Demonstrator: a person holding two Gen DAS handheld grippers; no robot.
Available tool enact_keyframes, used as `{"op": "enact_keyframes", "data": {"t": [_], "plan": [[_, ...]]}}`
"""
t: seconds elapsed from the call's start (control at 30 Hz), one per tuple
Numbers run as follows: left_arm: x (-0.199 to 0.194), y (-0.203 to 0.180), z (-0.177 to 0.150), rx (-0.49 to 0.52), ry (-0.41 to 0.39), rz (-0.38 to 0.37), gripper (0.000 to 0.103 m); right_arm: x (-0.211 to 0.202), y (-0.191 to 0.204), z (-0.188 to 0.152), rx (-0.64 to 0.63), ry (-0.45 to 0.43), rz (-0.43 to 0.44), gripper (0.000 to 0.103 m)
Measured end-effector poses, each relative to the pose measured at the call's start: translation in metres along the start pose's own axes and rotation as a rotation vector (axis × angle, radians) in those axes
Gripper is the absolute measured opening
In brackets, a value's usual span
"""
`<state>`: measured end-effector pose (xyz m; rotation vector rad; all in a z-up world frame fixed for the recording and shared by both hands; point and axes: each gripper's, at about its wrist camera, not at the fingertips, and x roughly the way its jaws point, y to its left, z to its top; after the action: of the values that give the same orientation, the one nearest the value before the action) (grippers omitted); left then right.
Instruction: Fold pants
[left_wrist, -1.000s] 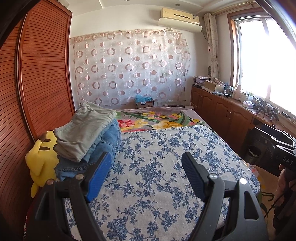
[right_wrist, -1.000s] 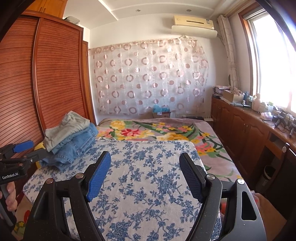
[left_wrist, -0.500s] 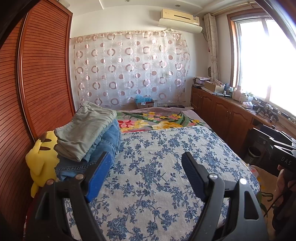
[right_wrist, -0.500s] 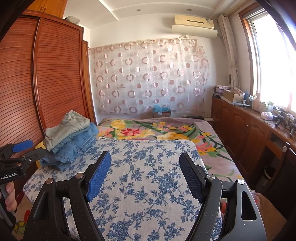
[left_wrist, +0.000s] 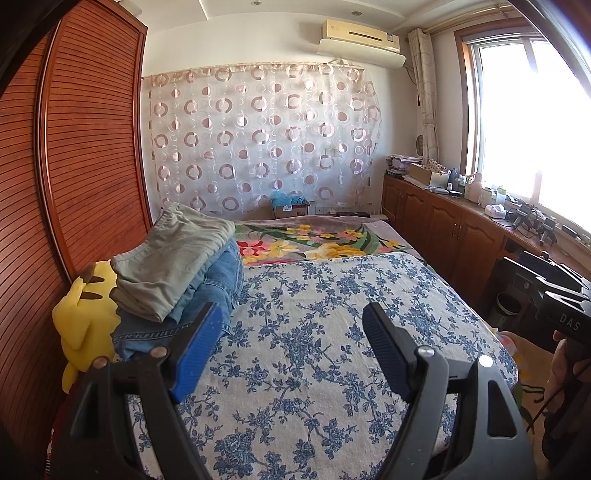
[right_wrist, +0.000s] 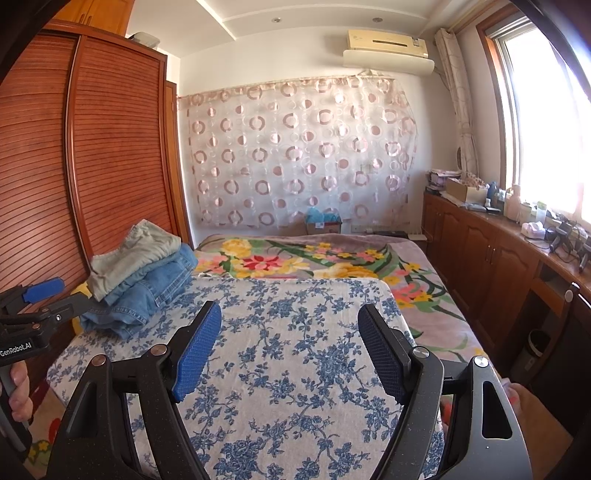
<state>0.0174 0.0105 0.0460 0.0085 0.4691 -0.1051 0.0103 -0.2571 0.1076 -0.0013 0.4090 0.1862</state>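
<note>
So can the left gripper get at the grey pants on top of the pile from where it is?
Probably yes. The grey pants lie on top of the jeans, just ahead and left of the open left gripper, with nothing between. It holds nothing; a short reach forward should do.

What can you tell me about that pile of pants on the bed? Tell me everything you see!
The pile of pants sits at the left edge of the bed, on the blue-flowered cover, beside the wooden wardrobe. On top lies a grey-green pair, folded, its waistband facing the camera. Under it are blue denim jeans, folded loosely, with stitched hems showing at the bottom. A yellow plush toy presses against the pile's left side. Neither gripper touches it.
</note>
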Motion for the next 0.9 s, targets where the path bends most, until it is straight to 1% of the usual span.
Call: {"op": "enact_keyframes", "data": {"t": [0.9], "plan": [[-0.0066, -0.004, 0.003, 0.007, -0.009, 0.003, 0.079, -0.0008, 0.0007, -0.0013, 0.007, -0.001, 0.002, 0.078]]}}
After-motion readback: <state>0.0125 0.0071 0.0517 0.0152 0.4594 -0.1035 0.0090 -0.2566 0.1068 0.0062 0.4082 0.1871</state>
